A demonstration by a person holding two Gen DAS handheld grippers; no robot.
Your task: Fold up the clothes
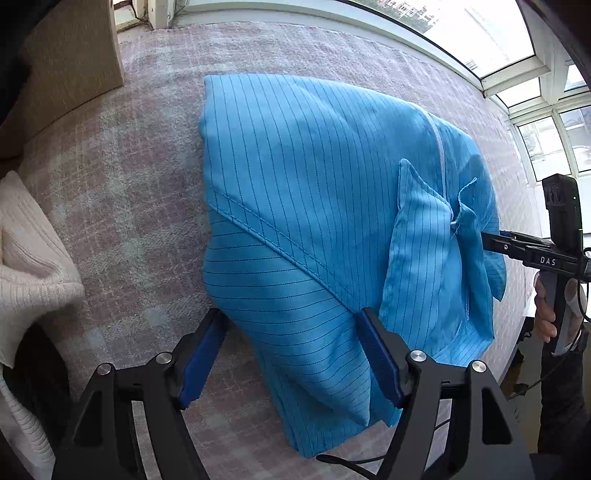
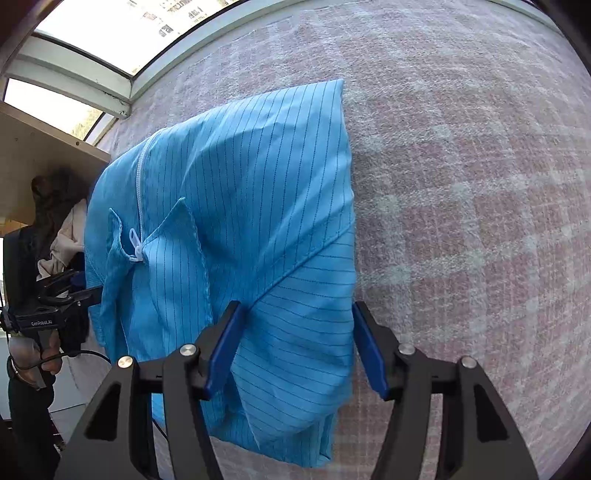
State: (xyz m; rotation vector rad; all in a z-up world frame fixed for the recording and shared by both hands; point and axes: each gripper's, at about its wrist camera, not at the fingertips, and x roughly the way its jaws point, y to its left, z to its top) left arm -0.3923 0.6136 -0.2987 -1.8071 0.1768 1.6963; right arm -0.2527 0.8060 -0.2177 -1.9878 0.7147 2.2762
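In the left wrist view the left hand-held gripper (image 1: pixel 291 358) sits at 6 o'clock, its blue pads spread wide. The near corner of the blue striped jacket (image 1: pixel 314 206) lies between them, not pinched. The jacket lies folded in a thick bundle on the pink checked blanket (image 1: pixel 147 177), running from 6 toward 12 o'clock. Its collar flap (image 1: pixel 417 236) and white zipper (image 1: pixel 439 144) sit at 3 o'clock. A cream knitted garment (image 1: pixel 33 258) lies at 9 o'clock, apart from the jacket. At 3 o'clock the right hand-held gripper (image 1: pixel 491 240) reaches the jacket's edge, held by a hand (image 1: pixel 546 306).

In the right wrist view this gripper's pads stand wide apart around the jacket's sleeve end without gripping it. Windows (image 1: pixel 480 33) curve across 1 o'clock, beyond the blanket.
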